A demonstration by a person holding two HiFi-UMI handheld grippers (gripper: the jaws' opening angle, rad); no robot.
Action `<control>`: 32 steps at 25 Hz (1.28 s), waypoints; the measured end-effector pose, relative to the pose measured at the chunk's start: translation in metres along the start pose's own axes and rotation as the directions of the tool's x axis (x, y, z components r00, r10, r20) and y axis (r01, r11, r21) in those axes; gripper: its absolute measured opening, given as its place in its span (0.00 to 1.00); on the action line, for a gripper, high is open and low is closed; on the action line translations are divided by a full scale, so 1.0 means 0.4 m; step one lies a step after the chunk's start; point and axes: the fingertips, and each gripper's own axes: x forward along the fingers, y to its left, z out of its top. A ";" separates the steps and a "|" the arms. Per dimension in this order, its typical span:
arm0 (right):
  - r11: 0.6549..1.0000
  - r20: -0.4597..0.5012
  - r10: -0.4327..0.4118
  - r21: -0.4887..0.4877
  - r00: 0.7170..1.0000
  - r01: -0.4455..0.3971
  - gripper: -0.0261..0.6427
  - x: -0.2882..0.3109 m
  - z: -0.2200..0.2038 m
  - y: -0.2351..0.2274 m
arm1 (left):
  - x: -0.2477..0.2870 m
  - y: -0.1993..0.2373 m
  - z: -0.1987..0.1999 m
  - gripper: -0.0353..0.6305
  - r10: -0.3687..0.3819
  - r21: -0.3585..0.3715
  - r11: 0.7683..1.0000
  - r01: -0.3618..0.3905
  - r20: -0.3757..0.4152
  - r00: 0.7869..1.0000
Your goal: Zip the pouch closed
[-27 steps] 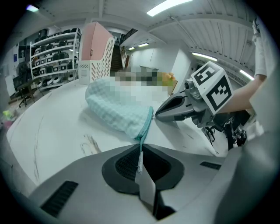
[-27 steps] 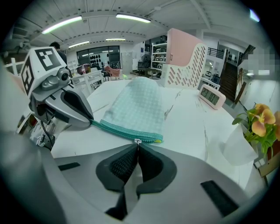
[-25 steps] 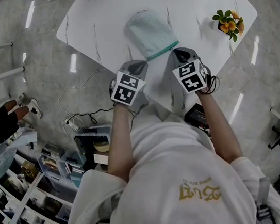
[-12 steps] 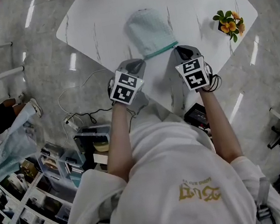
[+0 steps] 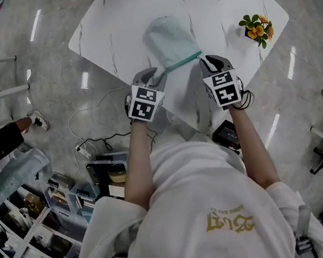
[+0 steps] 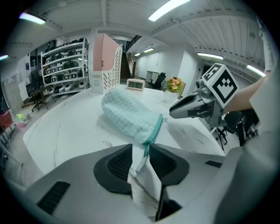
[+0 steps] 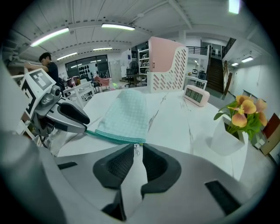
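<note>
Pouch (image 5: 171, 38), pale green check fabric, lies flat on the white table (image 5: 107, 25). Its rounded end is away from the person and its teal zip edge (image 5: 183, 61) is nearest them. Both grippers sit at that edge, one at each end, pointing down & fwd.

Left gripper (image 6: 141, 148): jaws are opening, w/ a middling gap btwn the ribbed pads. The pale tail tab (image 6: 139, 165) at the left end of the zip lies in that gap. It's close to the left-hand pad, but neither pad is seen pinching it. The rest of the pouch is just beyond the jaw tips, stretching away & a bit left.

Right gripper (image 7: 137, 151): jaws are also opening, gap narrower than the left's. The small metal zip pull (image 7: 137, 148) stands right btwn the jaw tips, and the pads aren't seen pressing on it. The pull is at the right-hand end of the teal edge. From there the teal band runs across to the left gripper's tip as one thin unbroken line, no gape seen. The pouch body lies just past the tips, touching neither pad.

Elsewhere on the table, well apart from the pouch: a flower pot (image 7: 225, 140) off to the right, plus a small clock (image 7: 196, 95) and a pink file holder (image 7: 168, 65) at the far side.
</note>
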 end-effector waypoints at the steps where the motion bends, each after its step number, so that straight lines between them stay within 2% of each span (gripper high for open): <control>1: 1.000 0.010 -0.008 0.012 1.000 0.007 0.15 -0.009 0.001 -0.003 | -0.007 0.004 0.008 0.26 0.014 0.006 1.000 -0.014 0.013 1.000; 4: 0.998 0.045 -0.020 0.065 0.999 0.017 0.14 -0.045 0.008 -0.009 | -0.031 0.005 0.039 0.19 0.039 0.007 0.999 -0.039 0.063 0.997; 11: 0.985 0.133 -0.060 0.168 0.989 0.037 0.09 -0.140 0.025 -0.025 | -0.086 -0.028 0.116 0.10 0.045 0.009 0.999 -0.047 0.175 0.984; 17: 0.967 0.216 -0.078 0.252 0.973 0.022 0.06 -0.228 0.039 -0.016 | -0.147 -0.068 0.175 0.08 0.046 0.034 0.998 -0.057 0.260 0.965; 23: 0.963 0.295 -0.068 0.269 0.953 -0.014 0.06 -0.311 0.063 0.014 | -0.214 -0.117 0.209 0.08 0.021 0.034 0.999 -0.034 0.326 0.945; 26: 0.957 0.326 -0.083 0.288 0.942 -0.015 0.06 -0.356 0.063 0.012 | -0.252 -0.138 0.232 0.08 0.012 0.018 1.000 -0.021 0.374 0.927; 30: 0.951 0.358 -0.115 0.309 0.927 -0.001 0.06 -0.412 0.061 0.008 | -0.318 -0.152 0.277 0.08 0.014 -0.004 1.000 -0.014 0.459 0.888; 32: 0.948 0.364 -0.134 0.317 0.922 0.013 0.06 -0.432 0.052 0.004 | -0.338 -0.157 0.288 0.08 0.012 -0.012 1.000 -0.008 0.483 0.875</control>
